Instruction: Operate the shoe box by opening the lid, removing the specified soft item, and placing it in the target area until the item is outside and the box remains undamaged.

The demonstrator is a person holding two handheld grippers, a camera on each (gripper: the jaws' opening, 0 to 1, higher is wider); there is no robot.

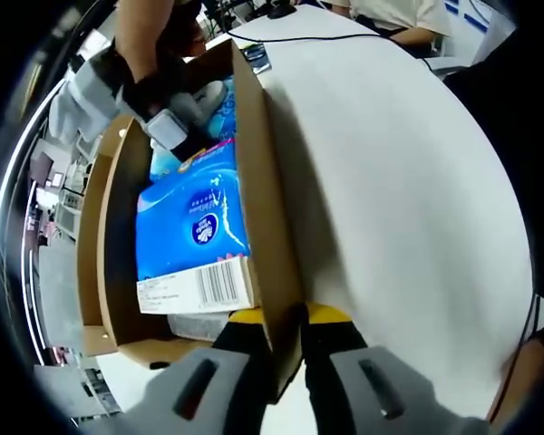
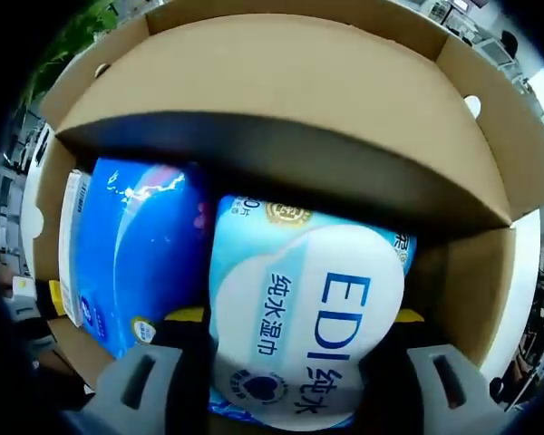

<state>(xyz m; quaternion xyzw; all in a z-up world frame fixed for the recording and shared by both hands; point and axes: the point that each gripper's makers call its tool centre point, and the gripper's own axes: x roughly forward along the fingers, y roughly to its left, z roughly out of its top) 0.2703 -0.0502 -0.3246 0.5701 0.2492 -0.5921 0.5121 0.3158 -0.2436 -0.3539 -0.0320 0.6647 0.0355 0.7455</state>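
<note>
An open brown shoe box (image 1: 113, 236) lies on a white table. My left gripper (image 1: 286, 319) is shut on the edge of its raised lid (image 1: 263, 199). Inside lies a blue tissue pack (image 1: 190, 227) with a barcode end. Beyond it, the right gripper (image 1: 183, 136), held by a hand, reaches down onto a light-blue wet-wipes pack (image 1: 225, 109). In the right gripper view, my right gripper (image 2: 296, 317) is shut on that wipes pack (image 2: 326, 272), one jaw on each side. The tissue pack (image 2: 131, 245) lies to its left, the lid (image 2: 281, 91) looms above, and the box wall (image 2: 471, 272) stands at right.
The white table (image 1: 408, 199) stretches to the right of the box. A black cable (image 1: 299, 38) runs across its far end, where a person (image 1: 399, 14) sits. Shelving and room clutter show past the box's left side.
</note>
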